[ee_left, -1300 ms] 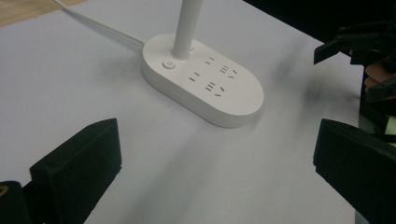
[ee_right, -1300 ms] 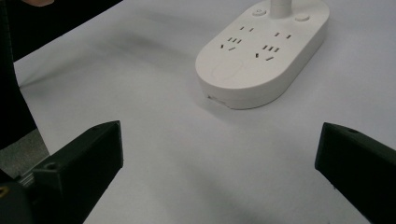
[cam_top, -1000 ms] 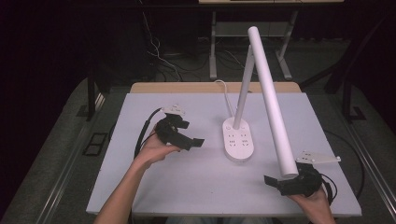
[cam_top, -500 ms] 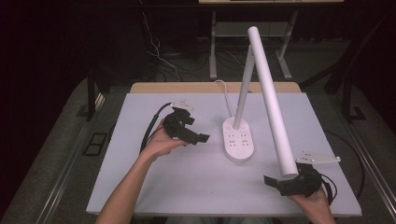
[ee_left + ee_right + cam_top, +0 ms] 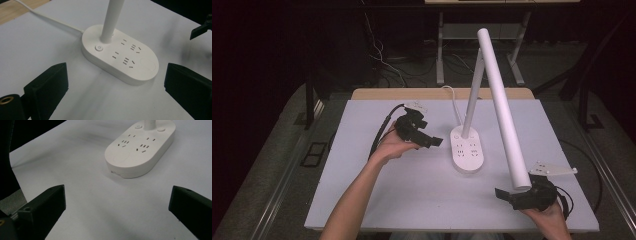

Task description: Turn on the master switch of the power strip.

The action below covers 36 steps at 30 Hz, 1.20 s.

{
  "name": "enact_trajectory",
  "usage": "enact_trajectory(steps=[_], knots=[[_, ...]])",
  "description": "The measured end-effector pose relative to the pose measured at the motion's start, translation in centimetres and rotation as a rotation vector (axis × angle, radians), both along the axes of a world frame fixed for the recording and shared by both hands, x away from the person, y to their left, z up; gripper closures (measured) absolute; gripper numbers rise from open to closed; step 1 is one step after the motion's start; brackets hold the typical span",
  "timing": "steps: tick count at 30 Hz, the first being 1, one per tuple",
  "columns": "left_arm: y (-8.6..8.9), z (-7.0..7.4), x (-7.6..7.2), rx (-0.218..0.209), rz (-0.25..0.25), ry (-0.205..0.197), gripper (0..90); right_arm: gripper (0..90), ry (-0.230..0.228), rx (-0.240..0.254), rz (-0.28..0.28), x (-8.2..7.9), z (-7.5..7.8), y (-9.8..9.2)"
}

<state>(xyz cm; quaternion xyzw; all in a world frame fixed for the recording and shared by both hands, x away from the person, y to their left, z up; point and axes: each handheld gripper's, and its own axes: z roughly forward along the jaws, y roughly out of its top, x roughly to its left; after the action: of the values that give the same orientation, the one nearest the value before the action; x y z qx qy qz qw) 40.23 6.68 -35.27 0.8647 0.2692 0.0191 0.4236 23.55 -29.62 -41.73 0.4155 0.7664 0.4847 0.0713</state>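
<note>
A white desk lamp stands mid-table on an oval base [image 5: 467, 151] with socket slots on top. Its thin stem rises from the base and its long tube head [image 5: 503, 107] slopes down toward the front right. My left gripper [image 5: 432, 141] hovers just left of the base, open and holding nothing. In the left gripper view the base [image 5: 130, 58] and its round button [image 5: 99, 48] lie between the wide-apart jaws of the left gripper [image 5: 116, 83]. My right gripper [image 5: 505, 194] sits near the front right edge under the tube's end, open. It faces the base [image 5: 140, 147] from farther off.
The lamp's white cord [image 5: 455, 102] runs from the base to the back edge of the white table [image 5: 362, 190]. A wooden strip [image 5: 412, 93] borders the table's back. Dark floor, cables and desk legs lie beyond.
My left gripper has moved right, closer to the lamp base. The right gripper and the lamp have stayed still.
</note>
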Motion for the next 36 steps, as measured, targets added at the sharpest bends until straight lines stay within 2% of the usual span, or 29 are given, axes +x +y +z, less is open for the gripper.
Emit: enact_trajectory(steps=[6,10,27,33,36], knots=[[-0.7,0.0,0.8,0.018,-0.009,0.0,5.5,0.4,-0.003,-0.003,0.003,0.0,0.0,-0.1],[-0.9,-0.5,1.5,0.012,0.009,0.023,7.1,0.4,-0.005,0.002,0.0,0.0,0.0,-0.1],[-2.0,-1.0,3.5,0.017,0.026,0.037,14.5,0.4,-0.001,0.004,0.0,0.0,0.0,-0.2],[-2.5,-1.4,4.1,0.0,0.041,0.045,21.3,0.4,-0.007,0.003,0.001,0.0,0.0,-0.3],[-2.8,-1.7,4.2,-0.033,0.061,0.058,25.7,0.4,-0.006,0.006,0.0,-0.1,0.0,-0.3]])
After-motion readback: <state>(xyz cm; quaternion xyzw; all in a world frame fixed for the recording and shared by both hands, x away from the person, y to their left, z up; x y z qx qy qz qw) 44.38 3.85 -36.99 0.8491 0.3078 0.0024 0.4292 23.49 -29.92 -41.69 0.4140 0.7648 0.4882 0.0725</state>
